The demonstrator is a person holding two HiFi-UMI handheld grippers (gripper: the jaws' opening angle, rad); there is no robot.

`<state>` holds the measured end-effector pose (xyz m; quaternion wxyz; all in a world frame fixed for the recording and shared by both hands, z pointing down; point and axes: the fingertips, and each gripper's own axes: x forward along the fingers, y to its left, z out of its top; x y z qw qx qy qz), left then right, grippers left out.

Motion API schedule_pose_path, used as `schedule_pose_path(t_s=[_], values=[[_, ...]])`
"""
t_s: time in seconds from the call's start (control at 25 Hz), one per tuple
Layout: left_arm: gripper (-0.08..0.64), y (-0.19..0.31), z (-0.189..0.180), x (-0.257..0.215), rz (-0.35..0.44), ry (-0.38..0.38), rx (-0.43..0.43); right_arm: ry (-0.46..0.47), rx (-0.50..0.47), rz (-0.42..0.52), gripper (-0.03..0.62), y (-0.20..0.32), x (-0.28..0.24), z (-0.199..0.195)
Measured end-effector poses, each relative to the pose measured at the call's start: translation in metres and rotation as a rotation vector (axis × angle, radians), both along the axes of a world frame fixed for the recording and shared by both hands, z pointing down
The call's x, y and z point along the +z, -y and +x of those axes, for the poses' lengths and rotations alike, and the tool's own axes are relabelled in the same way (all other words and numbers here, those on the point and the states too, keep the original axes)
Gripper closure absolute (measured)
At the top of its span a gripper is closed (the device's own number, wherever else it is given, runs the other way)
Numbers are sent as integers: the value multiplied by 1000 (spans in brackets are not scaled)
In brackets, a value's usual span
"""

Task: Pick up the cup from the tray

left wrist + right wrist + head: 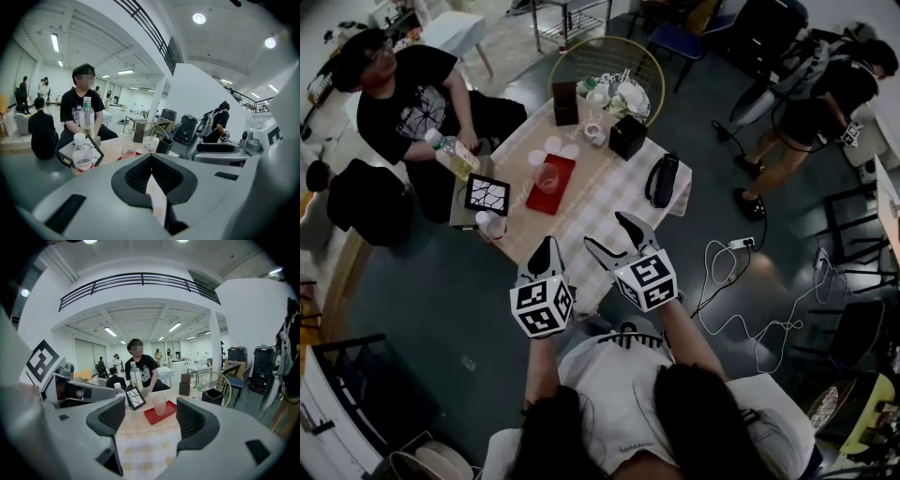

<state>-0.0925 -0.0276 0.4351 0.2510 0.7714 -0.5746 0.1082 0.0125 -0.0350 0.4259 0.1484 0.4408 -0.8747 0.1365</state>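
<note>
Head view: cup [547, 177] stands on the red tray [563, 166], far along the worktop [609, 192]. Left gripper view: left claw [151, 163] pressed together, idle. Right gripper view: right claw [152, 417] spread apart and empty, lined up on the distant cup, probably ready to approach.

Cup [160, 405] on tray [151, 420]; tool [150, 416] jaws apart

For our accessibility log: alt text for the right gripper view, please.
The right gripper, jaws open and empty, frames a translucent cup standing on a red tray on the checked table; behind it, a seated person holds a bottle.
</note>
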Motion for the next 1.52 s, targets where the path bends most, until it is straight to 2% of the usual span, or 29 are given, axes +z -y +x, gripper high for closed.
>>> schedule_pose_path(t_s=[0.28,0.64,0.84,1.08,1.32,1.52], values=[[555,21,-3,4,-6,-4,35,-29,8,6,261,20,1,-11],[554,51,-10,13,-29,11,-2,-12,-26,-5,247,66,9,-19],[555,67,-16,27,-63,-9,-75,-22,-91,-3,226,95,22,-33],[554,93,-24,52,-114,6,-140,-38,-181,-18,200,129,46,-62],[554,119,-34,84,-172,-47,-187,-38,-242,-36,180,160,79,-85],[555,141,-49,107,-212,-21,-240,-71,-263,-64,172,182,116,-99]])
